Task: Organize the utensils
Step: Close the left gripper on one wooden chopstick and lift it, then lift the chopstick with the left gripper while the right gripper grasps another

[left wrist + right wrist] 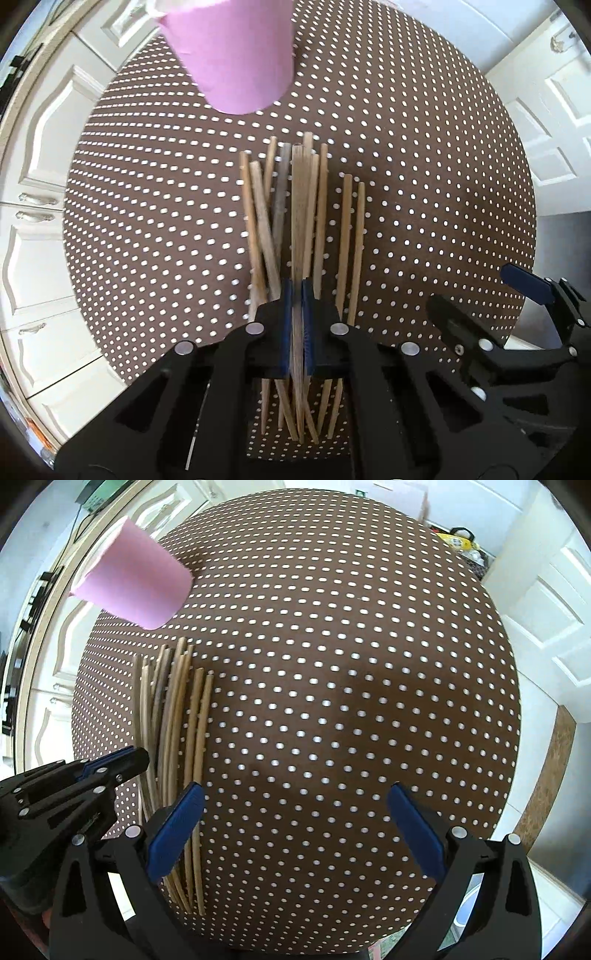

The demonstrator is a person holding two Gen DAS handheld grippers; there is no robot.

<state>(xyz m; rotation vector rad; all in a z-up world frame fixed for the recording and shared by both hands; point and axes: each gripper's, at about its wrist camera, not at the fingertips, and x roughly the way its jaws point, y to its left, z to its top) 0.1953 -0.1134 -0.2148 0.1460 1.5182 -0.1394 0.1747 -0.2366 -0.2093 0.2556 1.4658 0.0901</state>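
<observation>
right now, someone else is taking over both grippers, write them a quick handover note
Left gripper: shut on one chopstick, pointing down over the pile.
Right gripper: open, empty, over bare tablecloth to the right of the pile.
Chopsticks: all lie in a loose bundle on the dotted cloth.
Pink cup: upright beyond the far end of the pile; its inside is not visible.
Done: one stick gripped.
Left: probably carry it to the cup, then move the rest the same way.

Brown polka-dot tablecloth (332, 664) — white panelled cabinets (40, 177) alongside, a yellow object (458, 541) beyond.
</observation>
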